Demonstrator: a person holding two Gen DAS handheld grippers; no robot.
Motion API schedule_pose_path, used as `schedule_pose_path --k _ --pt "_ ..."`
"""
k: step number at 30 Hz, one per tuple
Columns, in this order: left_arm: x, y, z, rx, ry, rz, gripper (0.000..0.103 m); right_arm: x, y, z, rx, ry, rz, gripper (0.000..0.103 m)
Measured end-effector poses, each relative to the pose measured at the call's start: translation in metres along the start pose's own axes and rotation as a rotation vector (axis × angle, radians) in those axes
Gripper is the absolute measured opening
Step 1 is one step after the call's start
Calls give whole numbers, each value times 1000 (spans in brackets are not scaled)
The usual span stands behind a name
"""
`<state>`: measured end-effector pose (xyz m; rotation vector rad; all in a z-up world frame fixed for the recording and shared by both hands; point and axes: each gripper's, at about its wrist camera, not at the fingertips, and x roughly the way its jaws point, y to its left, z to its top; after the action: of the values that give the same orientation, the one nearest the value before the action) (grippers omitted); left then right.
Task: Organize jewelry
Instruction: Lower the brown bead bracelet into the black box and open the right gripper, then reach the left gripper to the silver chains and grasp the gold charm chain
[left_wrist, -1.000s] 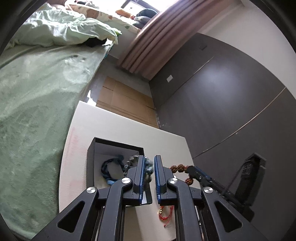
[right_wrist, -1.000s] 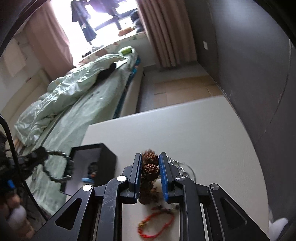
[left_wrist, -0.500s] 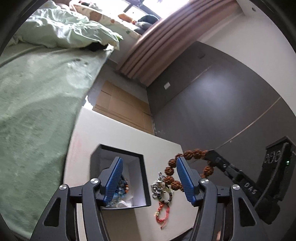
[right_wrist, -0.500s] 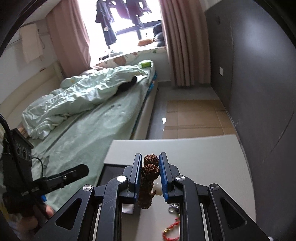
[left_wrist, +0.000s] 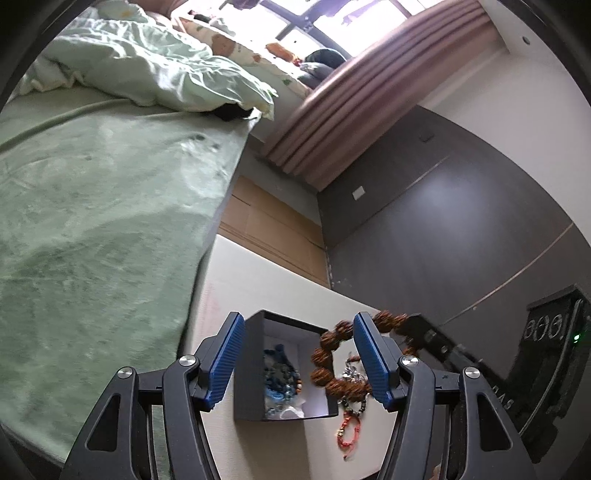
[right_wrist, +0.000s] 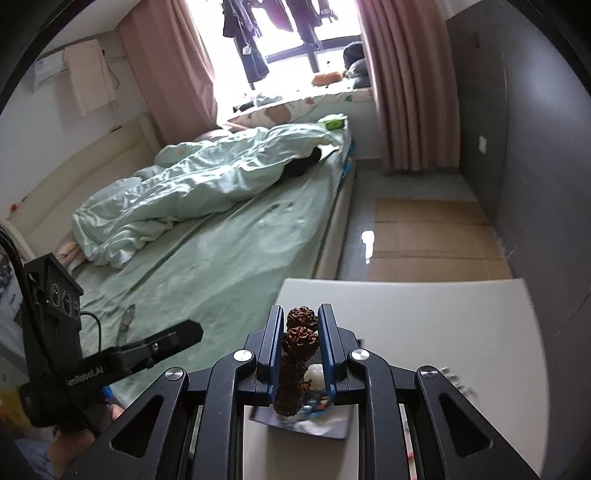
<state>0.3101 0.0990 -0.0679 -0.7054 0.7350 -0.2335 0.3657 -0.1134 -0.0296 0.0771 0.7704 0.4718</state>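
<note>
**Right gripper holds brown bead bracelet above the box; left gripper wide open**

Left wrist view, near: left gripper (left_wrist: 297, 354) with jaws spread wide, nothing between them, blue ribbed pads (left_wrist: 223, 363) on each side. Seen through the gap: a small dark box (left_wrist: 247, 376), lid off, white lining inside, sitting on a white table (left_wrist: 258, 280). Blue beaded jewelry (left_wrist: 279, 373) lies in the box's bottom, heaped toward its left side.

Just right of the box's inner space hangs a brown bead bracelet (left_wrist: 332, 354), a loop of large rough beads, its lower part over the box's right edge. Its top runs behind the left gripper's right pad to the right gripper (left_wrist: 415, 321), seen from the side as a dark arm; grip point itself is blurred here.

On the table just right of the box: a silver chain piece (left_wrist: 349, 371), a dark bead bracelet (left_wrist: 354, 402) below it, then a red bracelet (left_wrist: 347, 430) nearest the camera. All three outside the box, close together.

Right wrist view, near: right gripper (right_wrist: 302, 325) nearly closed, pads pinching the brown bead bracelet (right_wrist: 299, 338); two beads stick up between the tips, the rest dangles down under the jaws. Below it the box (right_wrist: 332, 424) is partly visible, blue items inside. Left gripper (right_wrist: 162, 341) shows at left, held in a hand (right_wrist: 79, 441).

Far: bed (right_wrist: 221, 251) with green sheet beside the table, crumpled duvet (right_wrist: 207, 177), pink curtains (right_wrist: 402, 92), window (right_wrist: 284, 33) with clothes hanging, dark wall (left_wrist: 443, 229) on the right.
</note>
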Motion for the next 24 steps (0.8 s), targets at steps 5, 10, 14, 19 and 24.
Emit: schedule_pose_path --k 5,10,14,19,24 --pt "-2 8 2 -25 -4 12 63 30 -8 -9 77 104 50 26" --pt "-3 1 0 -8 -33 15 83 20 -37 -22 159 80 33 66" --pt "-4 -7 -4 -12 -74 6 88 6 -55 -33 203 61 24 70" --pt "3 -22 -12 19 -80 20 89 -19 -77 -54 286 -13 34 81" --pt "15 -47 -26 82 -74 15 89 -39 -96 -74 345 -73 24 90"
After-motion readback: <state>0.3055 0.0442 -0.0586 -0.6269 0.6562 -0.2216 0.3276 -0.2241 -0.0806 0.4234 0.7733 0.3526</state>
